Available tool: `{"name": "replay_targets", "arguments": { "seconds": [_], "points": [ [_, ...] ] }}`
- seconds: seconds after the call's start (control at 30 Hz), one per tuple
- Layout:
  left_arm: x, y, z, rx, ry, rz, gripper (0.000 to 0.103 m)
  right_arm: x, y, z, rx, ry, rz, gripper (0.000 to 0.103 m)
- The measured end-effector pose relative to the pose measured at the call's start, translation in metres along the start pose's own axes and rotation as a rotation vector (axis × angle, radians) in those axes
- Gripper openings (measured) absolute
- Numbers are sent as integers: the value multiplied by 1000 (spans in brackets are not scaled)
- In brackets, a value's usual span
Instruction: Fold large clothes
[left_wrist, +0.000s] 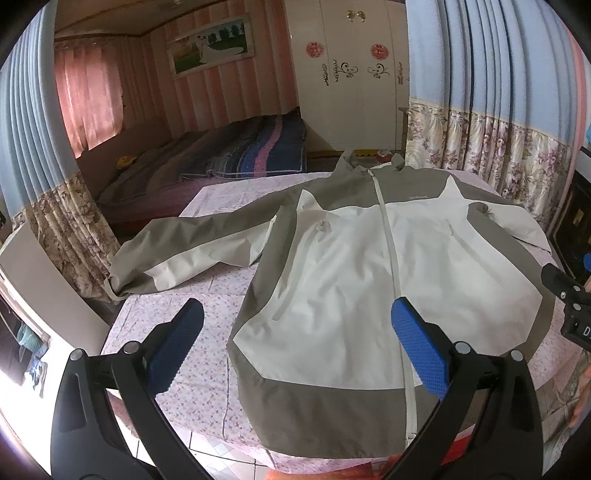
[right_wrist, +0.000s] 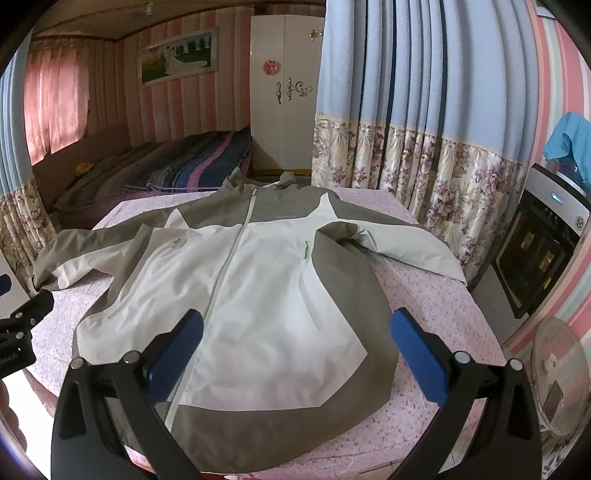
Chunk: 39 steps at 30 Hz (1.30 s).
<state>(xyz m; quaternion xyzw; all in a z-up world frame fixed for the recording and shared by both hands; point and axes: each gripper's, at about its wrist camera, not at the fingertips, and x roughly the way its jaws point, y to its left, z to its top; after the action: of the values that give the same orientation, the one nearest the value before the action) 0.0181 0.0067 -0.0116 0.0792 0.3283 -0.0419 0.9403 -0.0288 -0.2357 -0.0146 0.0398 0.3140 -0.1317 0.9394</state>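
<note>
Only the right view shows a fan (right_wrist: 557, 373); both tools (left_wrist: 297, 321) (right_wrist: 297, 332) released above the jacket (left_wrist: 369, 277).

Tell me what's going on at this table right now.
A person holds a claw in each hand over a grey and white zip-up jacket spread face up on the table's pink floral tablecloth. The left claw and right claw are both open and hold nothing. The jacket lies zipped, sleeves spread out to both sides; no fold is made yet.
</note>
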Motion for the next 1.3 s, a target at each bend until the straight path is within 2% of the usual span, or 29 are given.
{"name": "replay_targets", "arguments": {
  "seconds": [0.7, 1.3],
  "points": [
    [1, 7, 6, -6, 6, 17, 100, -2, 0, 3, -6, -4, -15, 101],
    [3, 4, 4, -3, 7, 34, 100, 8, -7, 4, -6, -16, 12, 101]
  ]
}}
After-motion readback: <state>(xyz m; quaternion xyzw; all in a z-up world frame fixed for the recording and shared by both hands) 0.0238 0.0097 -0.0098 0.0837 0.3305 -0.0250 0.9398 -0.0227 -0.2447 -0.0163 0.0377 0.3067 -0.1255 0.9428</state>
